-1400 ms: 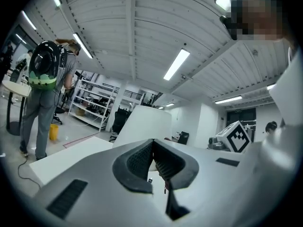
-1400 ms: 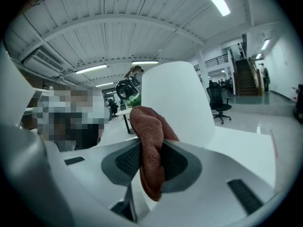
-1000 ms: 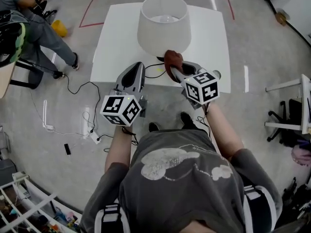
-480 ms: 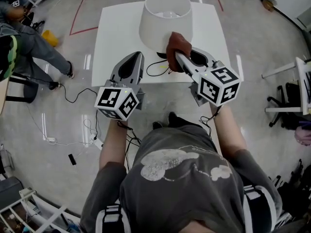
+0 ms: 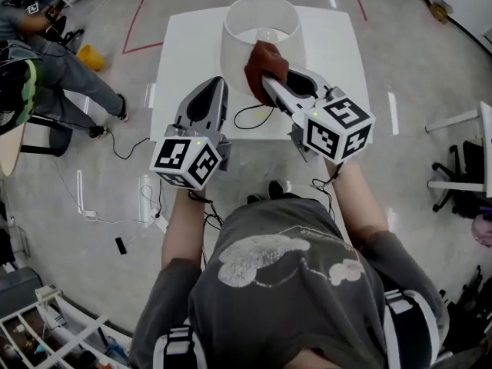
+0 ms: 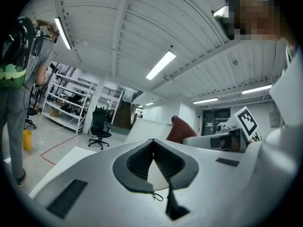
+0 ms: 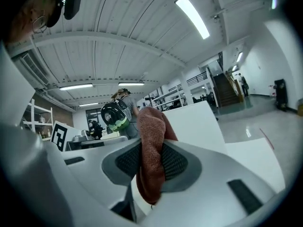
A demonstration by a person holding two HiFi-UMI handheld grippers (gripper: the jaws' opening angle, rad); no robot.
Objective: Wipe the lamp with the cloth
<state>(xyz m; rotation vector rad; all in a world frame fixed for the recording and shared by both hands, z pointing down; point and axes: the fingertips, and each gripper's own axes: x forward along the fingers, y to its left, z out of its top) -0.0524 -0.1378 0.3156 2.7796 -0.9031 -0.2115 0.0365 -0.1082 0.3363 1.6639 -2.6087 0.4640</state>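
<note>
A white lamp (image 5: 257, 37) with a wide drum shade stands on a white table (image 5: 181, 68). My right gripper (image 5: 265, 79) is shut on a rust-brown cloth (image 5: 264, 61), and the cloth lies against the near side of the shade. The right gripper view shows the cloth (image 7: 152, 150) pinched between the jaws, with the shade (image 7: 191, 122) just behind it. My left gripper (image 5: 211, 91) hangs over the table's near edge, left of the shade, shut with nothing in it. From the left gripper view, the cloth (image 6: 182, 129) and the shade (image 6: 147, 129) show ahead.
A black cord (image 5: 250, 118) runs from the lamp over the table's near edge to the floor. A person (image 5: 46, 52) stands at the far left beside a yellow thing (image 5: 91, 57). A white rack (image 5: 469, 152) and an office chair stand at the right.
The right gripper has carried the cloth up and leftward along the near side of the shade. The left gripper has stayed almost where it was.
</note>
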